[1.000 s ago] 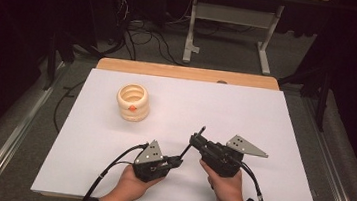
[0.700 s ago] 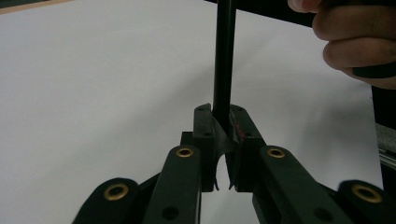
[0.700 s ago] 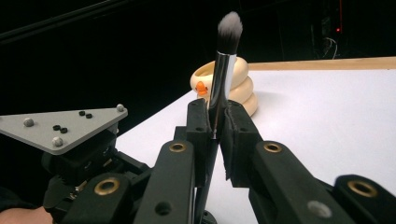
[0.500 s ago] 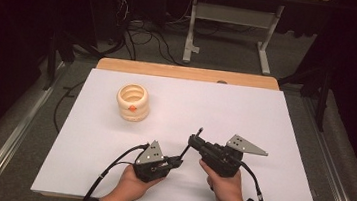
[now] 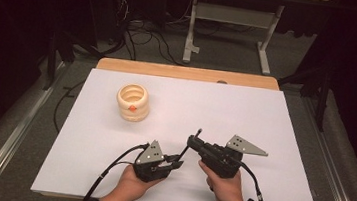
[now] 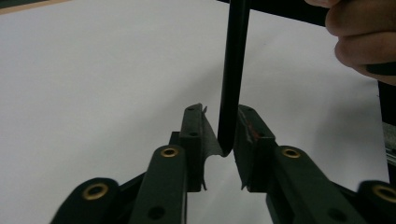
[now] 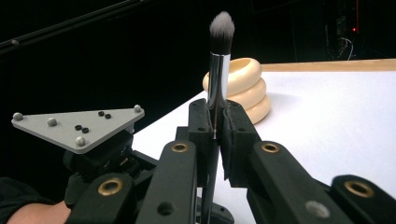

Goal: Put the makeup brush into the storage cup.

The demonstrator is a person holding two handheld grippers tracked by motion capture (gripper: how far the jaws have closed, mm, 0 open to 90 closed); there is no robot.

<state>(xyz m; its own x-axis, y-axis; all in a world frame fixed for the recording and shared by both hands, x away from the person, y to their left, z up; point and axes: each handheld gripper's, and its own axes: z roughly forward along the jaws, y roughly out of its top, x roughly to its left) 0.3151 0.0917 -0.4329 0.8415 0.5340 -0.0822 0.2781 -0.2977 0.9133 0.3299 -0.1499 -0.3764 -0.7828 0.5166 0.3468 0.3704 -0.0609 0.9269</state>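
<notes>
Makeup brush (image 7: 219,51) sits clamped at its metal ferrule in the right hand-held gripper (image 5: 193,141), bristles up, at about six o'clock on the worktop (image 5: 285,122). Its black handle end (image 6: 232,79) hangs between the pads of the left hand-held gripper (image 5: 176,160), whose jaws have just been opening and stand slightly apart from it. I judge the brush light, stiff and slick along the handle, with soft bristles; grip the ferrule or handle. The cream ring holder (image 5: 133,102) stands at ten o'clock.

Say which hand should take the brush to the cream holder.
Right gripper: shut on the brush at its ferrule, bristles toward the holder. Left gripper: fingers have just been opening, handle tip between them.
</notes>
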